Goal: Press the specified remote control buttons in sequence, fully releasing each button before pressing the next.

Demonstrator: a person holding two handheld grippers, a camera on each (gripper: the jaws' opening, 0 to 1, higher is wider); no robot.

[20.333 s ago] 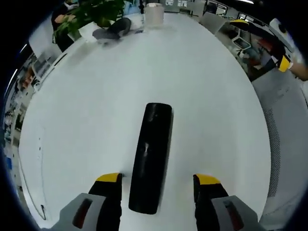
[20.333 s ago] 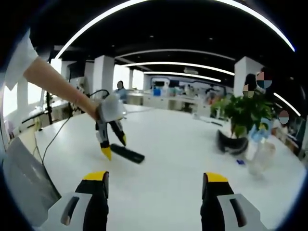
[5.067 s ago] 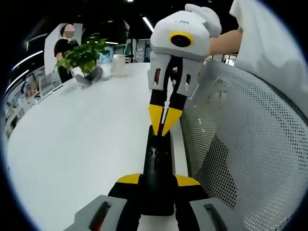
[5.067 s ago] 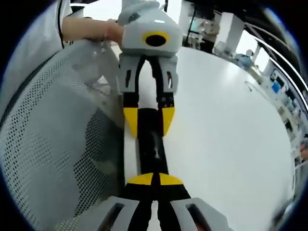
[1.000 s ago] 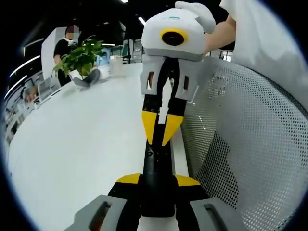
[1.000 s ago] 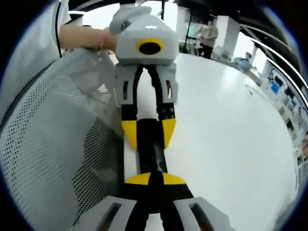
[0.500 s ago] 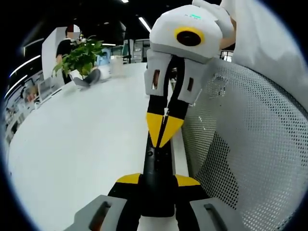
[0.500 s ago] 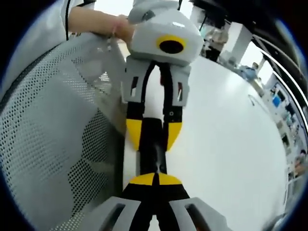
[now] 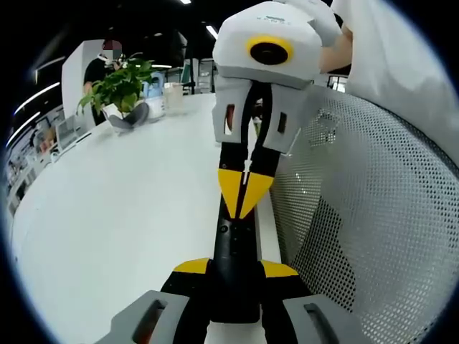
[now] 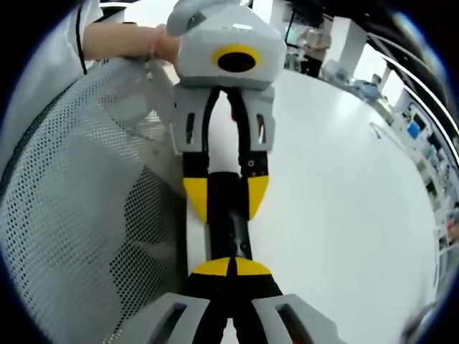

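The black remote control [image 9: 233, 269] is held above the white tabletop's [image 9: 122, 208] near edge, beside a grey mesh chair back [image 9: 366, 236]. The left gripper [image 9: 234, 269] pinches one end of the remote between its yellow-tipped jaws. The right gripper [image 10: 230, 268] has its jaws pressed together, tips touching the remote's upper face. A potted plant [image 9: 122, 86] stands toward the far edge.
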